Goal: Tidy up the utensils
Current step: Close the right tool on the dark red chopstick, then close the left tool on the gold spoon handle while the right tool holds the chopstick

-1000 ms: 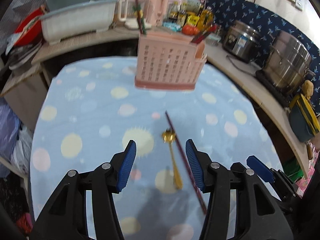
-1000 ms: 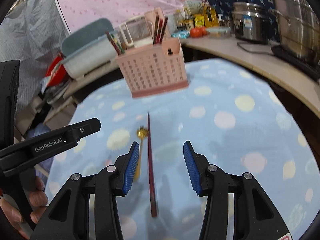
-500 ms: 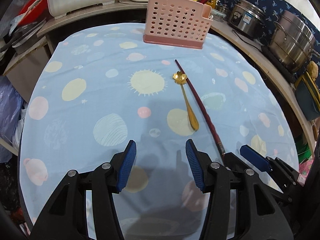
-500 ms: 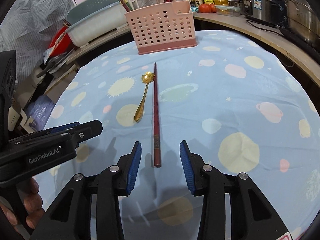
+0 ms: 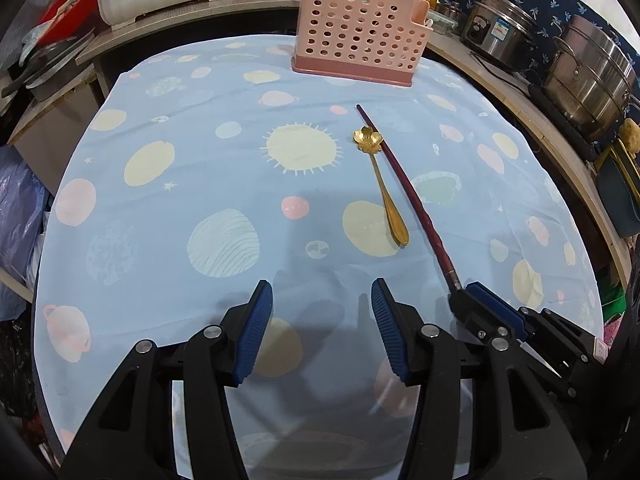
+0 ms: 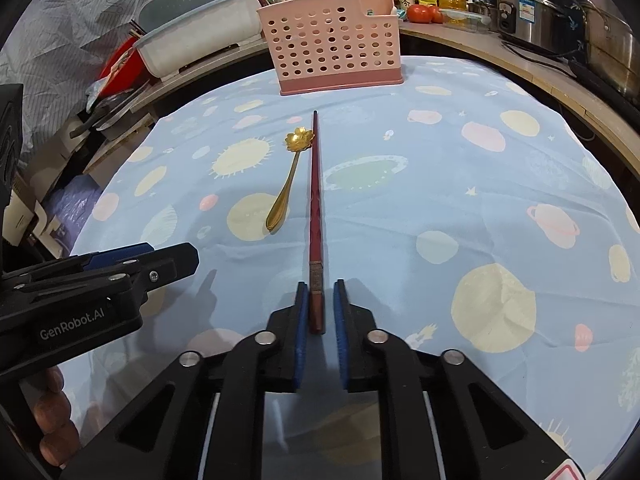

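A dark red chopstick (image 6: 315, 208) lies on the blue planet-print tablecloth (image 6: 460, 184), pointing at a pink perforated utensil caddy (image 6: 332, 46). A gold flower-bowl spoon (image 6: 287, 178) lies just left of it. My right gripper (image 6: 321, 312) straddles the chopstick's near end, jaws nearly closed with thin gaps either side. My left gripper (image 5: 322, 320) is open and empty, low over the cloth; the spoon (image 5: 382, 188), the chopstick (image 5: 408, 188) and the caddy (image 5: 360, 34) lie ahead to its right.
A counter curves behind the table with a white-and-green dish tub (image 6: 200, 32), bottles, tomatoes (image 6: 424, 13) and steel pots (image 5: 588, 64). More chopsticks stand in the caddy. The table's right edge runs close to the counter.
Both grippers dropped lower and pulled back from the caddy. My right gripper's jaws narrowed from wide open to nearly closed around the chopstick's near end.
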`<action>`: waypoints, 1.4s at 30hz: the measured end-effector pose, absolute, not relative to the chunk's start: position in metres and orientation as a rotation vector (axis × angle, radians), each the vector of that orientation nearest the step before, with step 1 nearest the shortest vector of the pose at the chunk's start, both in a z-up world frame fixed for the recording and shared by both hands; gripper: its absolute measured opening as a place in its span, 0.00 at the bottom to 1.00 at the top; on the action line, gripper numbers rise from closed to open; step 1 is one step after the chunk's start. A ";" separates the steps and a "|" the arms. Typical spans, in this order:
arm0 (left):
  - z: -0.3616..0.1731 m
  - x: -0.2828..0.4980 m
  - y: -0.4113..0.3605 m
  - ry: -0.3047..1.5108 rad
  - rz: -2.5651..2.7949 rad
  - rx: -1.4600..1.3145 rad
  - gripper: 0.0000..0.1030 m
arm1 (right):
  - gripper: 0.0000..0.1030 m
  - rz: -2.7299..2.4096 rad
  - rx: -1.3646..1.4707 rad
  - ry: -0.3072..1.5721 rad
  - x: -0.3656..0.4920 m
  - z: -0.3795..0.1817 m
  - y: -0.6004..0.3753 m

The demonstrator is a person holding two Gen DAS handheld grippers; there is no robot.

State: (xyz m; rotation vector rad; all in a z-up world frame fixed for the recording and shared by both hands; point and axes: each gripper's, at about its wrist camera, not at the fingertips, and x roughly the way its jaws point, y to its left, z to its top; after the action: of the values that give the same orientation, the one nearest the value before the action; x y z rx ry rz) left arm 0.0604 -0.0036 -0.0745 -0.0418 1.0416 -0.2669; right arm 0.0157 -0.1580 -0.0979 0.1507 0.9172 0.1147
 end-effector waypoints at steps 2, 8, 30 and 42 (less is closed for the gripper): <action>-0.076 0.061 -0.005 1.046 -0.269 -0.040 0.48 | 0.07 0.117 0.161 0.916 0.016 -0.099 -0.161; -0.077 0.067 -0.011 1.052 -0.283 -0.038 0.48 | 0.07 0.101 0.190 0.912 0.018 -0.098 -0.171; -0.088 0.100 -0.060 1.032 -0.329 0.046 0.26 | 0.07 0.057 0.261 0.916 0.026 -0.098 -0.201; -0.074 0.093 -0.045 1.026 -0.344 0.001 0.10 | 0.07 0.061 0.271 0.885 0.021 -0.086 -0.201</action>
State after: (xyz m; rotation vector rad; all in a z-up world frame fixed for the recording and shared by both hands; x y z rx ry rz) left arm 0.0930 -0.0451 -0.0742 0.0012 1.0261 -0.3444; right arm 0.0206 -0.2012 -0.0862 0.2709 0.8854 0.0613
